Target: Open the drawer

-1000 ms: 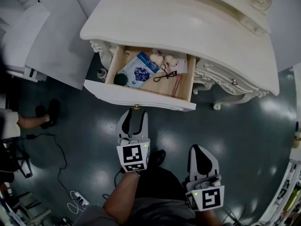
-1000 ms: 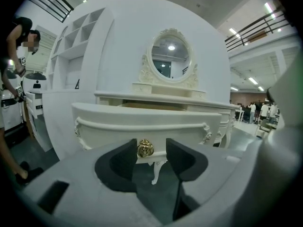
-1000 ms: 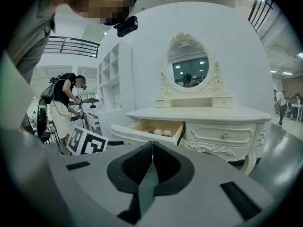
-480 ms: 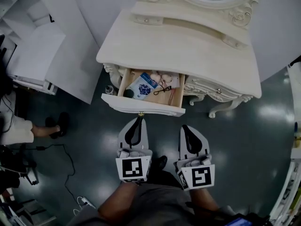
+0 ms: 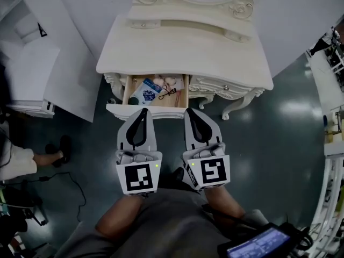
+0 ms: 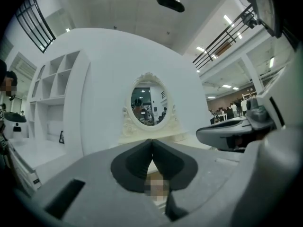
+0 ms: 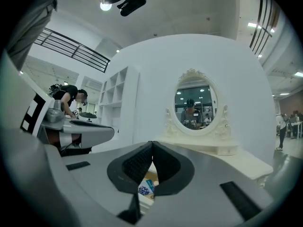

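— Raised both since a second ago?
— Yes. Lifted the left gripper and the right gripper up toward the head camera. Brought them side by side, both pointing to 12 o'clock at the drawer. Closed the left fingers too, from spread wide to fully together.
— Holding anything?
— No. Closed on nothing, left and right alike. Tip pressed to tip in both gripper views, with only the oval mirror showing beyond.
— And the drawer?
— Pulled open, out of the left half of the cream table, toward 6 o'clock. Runs long from 9 to 3. Overlaps the fingertips in the head view, yet sits below and beyond them in the right gripper view, so apart. Holds a blue packet toward its 9 o'clock end and an eyelash curler near the middle.
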`<state>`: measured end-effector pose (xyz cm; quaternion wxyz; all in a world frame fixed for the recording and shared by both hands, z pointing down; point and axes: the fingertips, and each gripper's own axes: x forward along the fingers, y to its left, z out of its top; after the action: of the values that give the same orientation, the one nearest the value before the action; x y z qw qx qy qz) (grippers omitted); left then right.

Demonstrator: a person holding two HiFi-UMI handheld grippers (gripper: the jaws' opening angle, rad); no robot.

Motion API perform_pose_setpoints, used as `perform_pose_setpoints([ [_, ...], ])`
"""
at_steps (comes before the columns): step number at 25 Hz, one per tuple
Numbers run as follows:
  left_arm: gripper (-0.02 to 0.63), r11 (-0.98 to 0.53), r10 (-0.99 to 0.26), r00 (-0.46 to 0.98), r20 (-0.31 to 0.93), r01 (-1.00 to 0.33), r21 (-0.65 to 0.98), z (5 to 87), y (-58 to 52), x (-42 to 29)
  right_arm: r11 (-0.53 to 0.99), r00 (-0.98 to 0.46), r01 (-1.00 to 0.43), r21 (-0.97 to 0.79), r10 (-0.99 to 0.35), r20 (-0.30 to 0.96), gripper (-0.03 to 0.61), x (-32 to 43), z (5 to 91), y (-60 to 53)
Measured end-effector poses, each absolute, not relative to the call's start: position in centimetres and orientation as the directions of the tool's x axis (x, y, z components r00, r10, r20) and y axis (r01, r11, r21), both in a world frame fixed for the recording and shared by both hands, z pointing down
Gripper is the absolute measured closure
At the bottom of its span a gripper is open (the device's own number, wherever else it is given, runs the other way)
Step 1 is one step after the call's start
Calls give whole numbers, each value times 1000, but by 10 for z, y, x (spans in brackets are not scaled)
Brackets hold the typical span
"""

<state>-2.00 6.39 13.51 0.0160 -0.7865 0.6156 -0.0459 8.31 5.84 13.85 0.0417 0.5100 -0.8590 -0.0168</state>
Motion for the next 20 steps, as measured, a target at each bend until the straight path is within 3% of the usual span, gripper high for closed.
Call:
perform_pose_setpoints([
  [20, 598, -306, -951, 302, 69, -950, -62, 137, 69, -38, 432, -430, -898, 85, -902, 38, 565, 60, 135, 67],
])
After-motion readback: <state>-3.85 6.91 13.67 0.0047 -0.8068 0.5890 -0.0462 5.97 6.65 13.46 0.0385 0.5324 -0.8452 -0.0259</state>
